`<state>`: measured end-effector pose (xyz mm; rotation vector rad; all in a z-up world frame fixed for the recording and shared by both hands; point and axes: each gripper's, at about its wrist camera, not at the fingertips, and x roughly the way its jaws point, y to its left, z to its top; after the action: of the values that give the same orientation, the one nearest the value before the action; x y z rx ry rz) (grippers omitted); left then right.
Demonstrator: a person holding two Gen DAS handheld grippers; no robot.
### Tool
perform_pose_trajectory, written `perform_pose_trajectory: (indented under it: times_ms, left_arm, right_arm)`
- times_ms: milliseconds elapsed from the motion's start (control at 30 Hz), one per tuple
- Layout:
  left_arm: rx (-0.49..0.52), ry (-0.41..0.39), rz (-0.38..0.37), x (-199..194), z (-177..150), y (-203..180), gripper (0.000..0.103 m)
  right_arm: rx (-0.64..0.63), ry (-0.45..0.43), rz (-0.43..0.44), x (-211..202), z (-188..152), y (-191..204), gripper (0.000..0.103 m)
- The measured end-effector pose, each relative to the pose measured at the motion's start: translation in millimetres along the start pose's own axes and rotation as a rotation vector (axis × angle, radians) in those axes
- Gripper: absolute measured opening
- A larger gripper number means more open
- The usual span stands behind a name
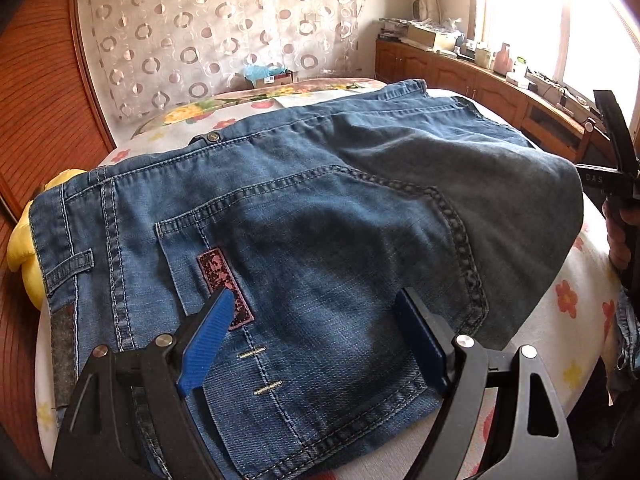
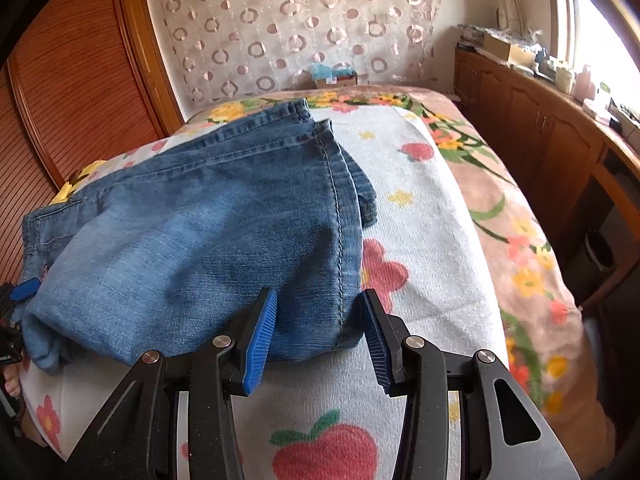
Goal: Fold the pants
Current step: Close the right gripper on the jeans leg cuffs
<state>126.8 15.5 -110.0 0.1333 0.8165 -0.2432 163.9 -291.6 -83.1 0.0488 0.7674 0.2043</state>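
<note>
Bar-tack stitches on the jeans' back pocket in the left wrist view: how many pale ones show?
2. One bar tack sits just below the dark red patch; the other lies lower on the same seam of the back pocket. The left gripper may hide more.

Pants (image 1: 320, 208) are matt blue denim; bed (image 2: 420, 208) cover is nubby cloth; fingers (image 2: 262, 340) carry ribbed blue plastic.

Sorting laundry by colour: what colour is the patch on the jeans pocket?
Dark red, speckled black patch, clearest in the left wrist view.
</note>
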Motion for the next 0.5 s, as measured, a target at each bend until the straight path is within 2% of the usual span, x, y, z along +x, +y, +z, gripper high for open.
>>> perform_pose_trajectory:
  times_ms: [267,333,400,500]
  left_arm:
    - [-0.001,-0.004,-0.001,-0.1,-0.9,0.7,0.083]
    - [-0.001,-0.005,-0.002,0.0,-0.9,0.8,0.083]
    - [-0.002,-0.004,-0.003,-0.6,-1.4,1.3,0.083]
    - [-0.006,0.004,-0.006,-2.8,-0.3,3.1,0.083]
  right_arm:
    - [-0.022,0.009,-0.023,1.4,2.9,6.5,0.044]
    - [-0.031,0.010,-0.017,2.2,2.7,7.2,0.034]
    - [-0.055,0.016,-0.010,3.2,2.7,8.6,0.012]
    - [-0.107,-0.007,-0.041,-5.3,5.6,15.9,0.011]
